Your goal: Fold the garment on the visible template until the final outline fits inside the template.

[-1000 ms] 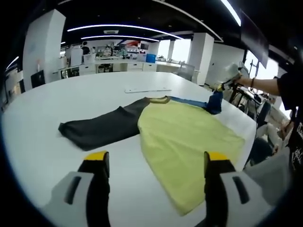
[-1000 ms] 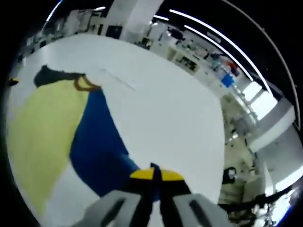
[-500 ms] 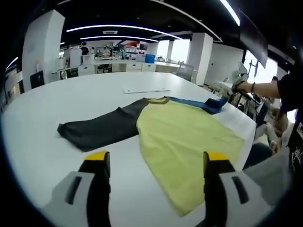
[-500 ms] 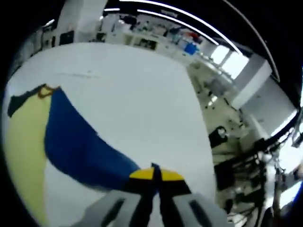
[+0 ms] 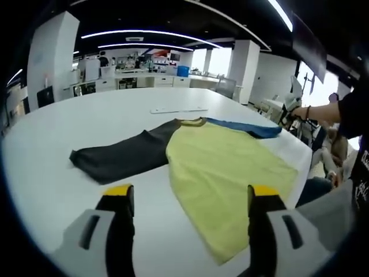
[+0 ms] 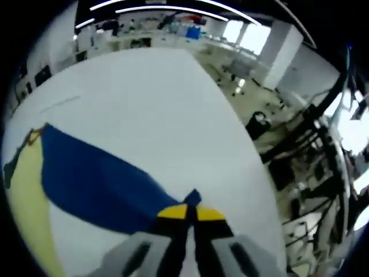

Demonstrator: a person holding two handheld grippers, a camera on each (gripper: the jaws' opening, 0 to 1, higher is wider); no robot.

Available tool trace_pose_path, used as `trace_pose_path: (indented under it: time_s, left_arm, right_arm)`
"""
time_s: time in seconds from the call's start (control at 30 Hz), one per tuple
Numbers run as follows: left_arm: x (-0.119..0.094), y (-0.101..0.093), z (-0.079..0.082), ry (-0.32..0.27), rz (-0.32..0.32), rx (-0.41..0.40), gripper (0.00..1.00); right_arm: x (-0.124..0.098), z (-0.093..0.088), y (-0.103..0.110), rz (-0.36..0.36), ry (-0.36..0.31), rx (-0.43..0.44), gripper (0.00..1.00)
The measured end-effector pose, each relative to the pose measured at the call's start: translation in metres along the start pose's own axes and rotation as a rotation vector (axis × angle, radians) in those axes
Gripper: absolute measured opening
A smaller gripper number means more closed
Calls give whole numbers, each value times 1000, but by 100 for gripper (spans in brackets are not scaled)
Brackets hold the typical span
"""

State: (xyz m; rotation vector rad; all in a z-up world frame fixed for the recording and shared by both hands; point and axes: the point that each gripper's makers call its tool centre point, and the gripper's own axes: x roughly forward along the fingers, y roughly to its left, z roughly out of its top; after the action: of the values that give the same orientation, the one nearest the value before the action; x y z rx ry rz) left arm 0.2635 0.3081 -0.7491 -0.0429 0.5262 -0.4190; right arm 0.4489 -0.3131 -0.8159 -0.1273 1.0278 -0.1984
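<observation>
White round tabletop (image 5: 46, 173) carries a spread yellow shirt with one dark grey and one blue sleeve (image 5: 225, 164). Left gripper (image 5: 187, 199) gapes wide, empty, at 6 o'clock. Right gripper (image 6: 190, 212) pinches the blue sleeve's cuff (image 6: 98, 184) at 6 o'clock.

Beyond the tongs, a wide white table (image 5: 86, 115) ran toward white pillars (image 5: 244, 68), far counters (image 5: 144, 81) and bright windows (image 5: 210, 59), under curved ceiling lights (image 5: 150, 33).

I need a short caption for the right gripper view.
Right gripper shut on blue sleeve over white table.
</observation>
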Motion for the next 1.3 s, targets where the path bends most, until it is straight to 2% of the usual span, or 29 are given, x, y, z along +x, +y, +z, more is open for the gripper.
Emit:
trace_pose_path:
  time_s: [0.17,0.27,0.4,0.5,0.57,0.6,0.87,1.0,1.03,1.07,1.2,1.3]
  left_arm:
    - [-1,2,0,-1,4,4,78]
    - [-2,2,0,-2,8,3,78]
    - [-3,2,-2,2,12,0,78]
    - [-2,3,-2,5,11,2,78]
    - [-2,3,-2,3,10,3,78]
    - [-2,3,-1,-1,10,3,78]
    - [-6,9,-1,9,15,35,80]
    - [-7,11,-2,7,16,33,80]
    - [-7,10,-2,6,16,31,80]
    - [-7,10,-2,8,16,31,80]
    - [-7,12,-4,12,13,34,80]
    - [-7,13,-6,15,13,32,80]
  right_arm:
    - [-1,2,-12,-21,-30,-6,11]
    - [1,5,-12,7,-64,-15,16]
    - [2,-10,-19,28,-29,15,20]
    - [4,-18,-13,58,-18,43,23]
    - [13,-20,-18,78,-11,52,24]
    - [13,-25,-15,79,14,64,24]
    - [7,-47,-8,93,73,134,25]
    - [7,-43,-2,125,57,208,19]
    - [6,-44,-1,115,57,257,18]
    - [4,-46,-1,115,57,233,18]
    - [3,-48,-2,109,53,238,15]
    - [-1,-51,-2,98,43,288,10]
